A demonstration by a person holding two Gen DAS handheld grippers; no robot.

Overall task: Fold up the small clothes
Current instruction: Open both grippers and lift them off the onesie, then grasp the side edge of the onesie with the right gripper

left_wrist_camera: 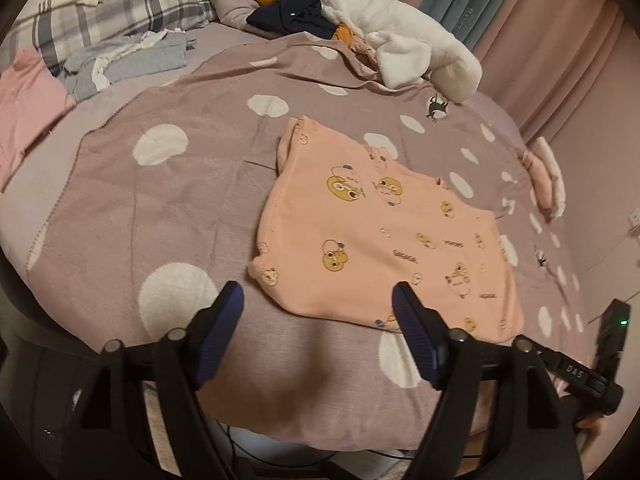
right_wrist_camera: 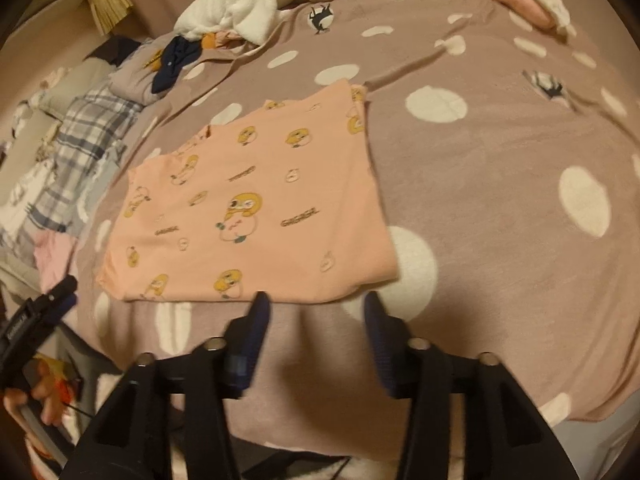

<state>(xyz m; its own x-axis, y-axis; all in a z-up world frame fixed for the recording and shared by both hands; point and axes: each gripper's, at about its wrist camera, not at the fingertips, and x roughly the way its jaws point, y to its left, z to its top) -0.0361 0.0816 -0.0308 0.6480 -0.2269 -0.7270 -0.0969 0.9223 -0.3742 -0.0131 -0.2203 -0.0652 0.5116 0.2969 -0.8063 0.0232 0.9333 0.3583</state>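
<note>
A small peach garment printed with yellow cartoon animals lies spread flat on the mauve polka-dot blanket. It also shows in the right wrist view. My left gripper is open and empty, hovering just in front of the garment's near left edge. My right gripper is open and empty, hovering just in front of the garment's near right edge. The right gripper's body shows at the left view's lower right. The left gripper's body shows at the right view's lower left.
A white fluffy item and dark navy clothes lie at the blanket's far end. A plaid pillow, grey-blue clothes and a pink garment lie far left. A folded pink and white stack sits at the right edge.
</note>
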